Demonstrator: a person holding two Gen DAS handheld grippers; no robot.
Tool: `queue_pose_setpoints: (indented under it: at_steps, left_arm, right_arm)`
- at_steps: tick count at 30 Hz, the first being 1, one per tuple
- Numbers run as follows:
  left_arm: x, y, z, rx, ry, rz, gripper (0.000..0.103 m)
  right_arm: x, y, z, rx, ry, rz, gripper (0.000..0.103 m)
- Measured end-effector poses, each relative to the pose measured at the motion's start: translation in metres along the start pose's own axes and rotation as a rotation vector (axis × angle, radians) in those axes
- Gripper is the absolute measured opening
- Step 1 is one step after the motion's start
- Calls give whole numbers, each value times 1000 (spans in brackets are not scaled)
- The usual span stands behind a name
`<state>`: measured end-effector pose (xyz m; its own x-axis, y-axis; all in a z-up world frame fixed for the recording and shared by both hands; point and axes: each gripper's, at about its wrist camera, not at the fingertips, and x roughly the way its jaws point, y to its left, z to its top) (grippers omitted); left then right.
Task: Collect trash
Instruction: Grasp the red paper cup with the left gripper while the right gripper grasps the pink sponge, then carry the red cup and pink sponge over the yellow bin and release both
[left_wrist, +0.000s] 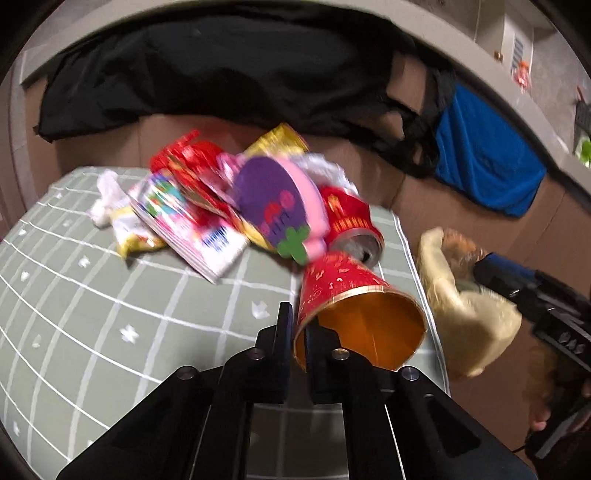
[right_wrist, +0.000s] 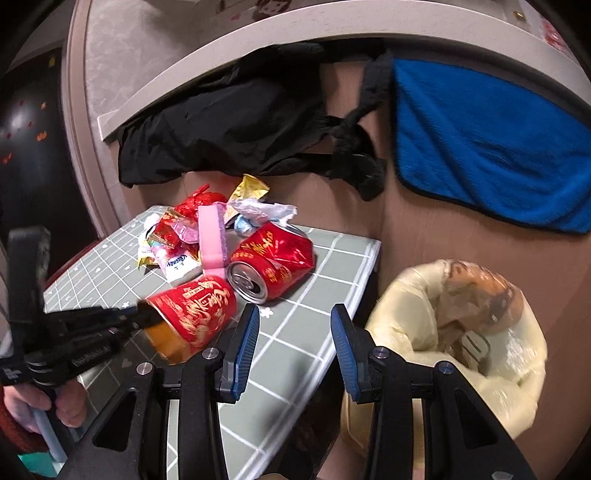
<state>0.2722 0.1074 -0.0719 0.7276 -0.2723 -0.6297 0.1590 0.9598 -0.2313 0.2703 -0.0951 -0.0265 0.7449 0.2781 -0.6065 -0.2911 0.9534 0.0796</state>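
Left wrist view: my left hand-held gripper (left_wrist: 297, 328) is pinching the rim of a red paper cup (left_wrist: 354, 306), one finger outside the wall and one inside the orange lining. The cup lies tilted, mouth toward the camera, at the right edge of the bench (left_wrist: 110, 314), which carries a green checked mat. Just behind the cup sits a dented red can (left_wrist: 351, 225), then a blurred heap of wrappers (left_wrist: 192, 206) with a purple and pink sponge (left_wrist: 277, 206) on top. Beyond the right edge stands a bin with a yellowish liner (left_wrist: 465, 306).

Right wrist view: my right hand-held gripper (right_wrist: 293, 332) is spread, blue pads apart with nothing between them, hanging over the bench's right edge. The red paper cup (right_wrist: 199, 314) is at lower left, gripped by the left hand-held gripper (right_wrist: 142, 314); a hand (right_wrist: 55, 402) holds its handle. The lined bin (right_wrist: 461, 332) stands to the right, off the bench.
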Motion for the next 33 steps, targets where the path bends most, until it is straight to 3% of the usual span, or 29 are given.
queue_pose_setpoints:
  at_steps: [4,9,15,20,23,24,28,33]
  left_arm:
    - [-20,26,10,-43,-71,52,5]
    - [-42,68,13,-135,-91,89,5]
    - [-57,101,5,-218,-104,113,5]
    - [-65,110,0,-233,-123,142,5]
    - [-68,111,1,-226,-132,141,5]
    - [-69,110,2,-224,-135,140,5]
    - [-75,103,10,-221,-148,153,5]
    - [-94,75,45,-164,-204,183,5]
  right_arm:
    - [22,16,16,-31,17,58,39]
    - [57,43,45,-60,56,150,39]
    - [104,69,69,-98,91,147,39]
    - [134,77,80,-103,101,102,39]
    - [148,74,81,-74,147,131,38]
    - [150,72,80,-53,160,154,33]
    - [134,75,79,-42,147,213,29]
    - [75,72,96,-66,68,238,29]
